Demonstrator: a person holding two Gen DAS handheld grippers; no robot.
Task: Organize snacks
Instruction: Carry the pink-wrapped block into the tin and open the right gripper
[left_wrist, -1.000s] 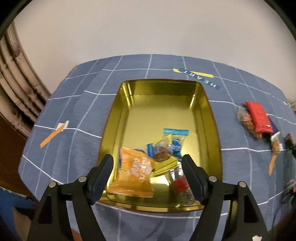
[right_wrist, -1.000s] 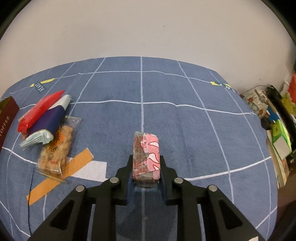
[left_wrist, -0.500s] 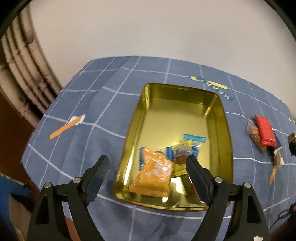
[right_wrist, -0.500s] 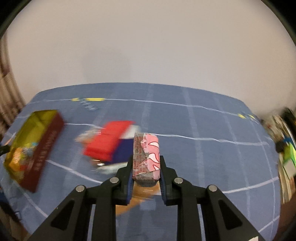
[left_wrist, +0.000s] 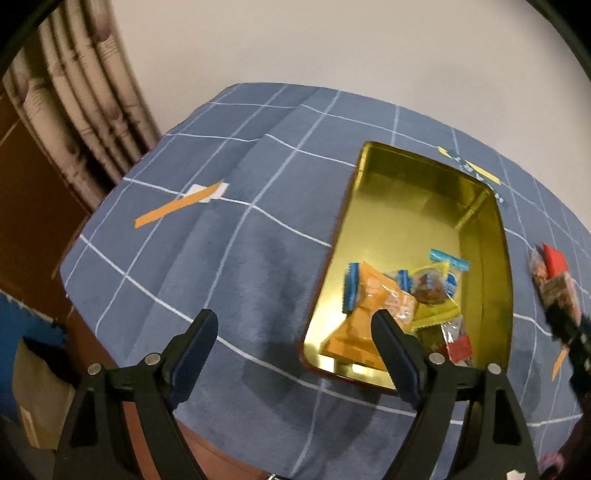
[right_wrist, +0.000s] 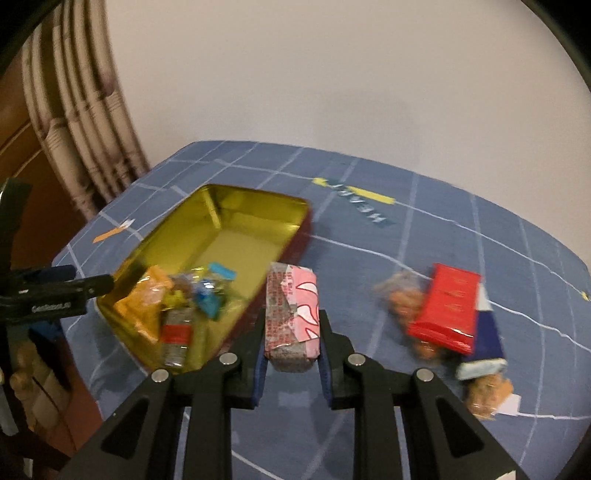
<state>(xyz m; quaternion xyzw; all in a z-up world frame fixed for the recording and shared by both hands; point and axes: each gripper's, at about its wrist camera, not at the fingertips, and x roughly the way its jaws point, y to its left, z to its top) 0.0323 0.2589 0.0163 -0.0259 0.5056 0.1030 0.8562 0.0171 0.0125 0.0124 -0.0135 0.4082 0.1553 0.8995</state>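
Note:
A gold tin (left_wrist: 417, 206) (right_wrist: 243, 240) lies on the blue checked cloth. Its near end holds several snack packets, among them an orange packet (left_wrist: 369, 302) (right_wrist: 147, 299). My left gripper (left_wrist: 294, 317) is open and holds nothing; it hangs over bare cloth just left of the tin's near corner. It also shows in the right wrist view as the left gripper (right_wrist: 55, 291) at the tin's left end. My right gripper (right_wrist: 292, 321) is shut on a pink wrapped packet (right_wrist: 295, 306), raised beside the tin's right wall. A red packet (right_wrist: 447, 310), a nut bag (right_wrist: 402, 299) and a dark blue packet (right_wrist: 487, 332) lie to the right.
The table's left edge drops off near a curtain (left_wrist: 74, 110) and a cardboard box (left_wrist: 33, 398). Orange tape strips (left_wrist: 177, 210) mark the cloth left of the tin. A printed label (right_wrist: 369, 210) sits behind the tin. A wall stands behind the table.
My left gripper slid left off the tin to bare cloth, its jaws a little wider. My right gripper swung left with the pink packet, from open cloth to beside the tin.

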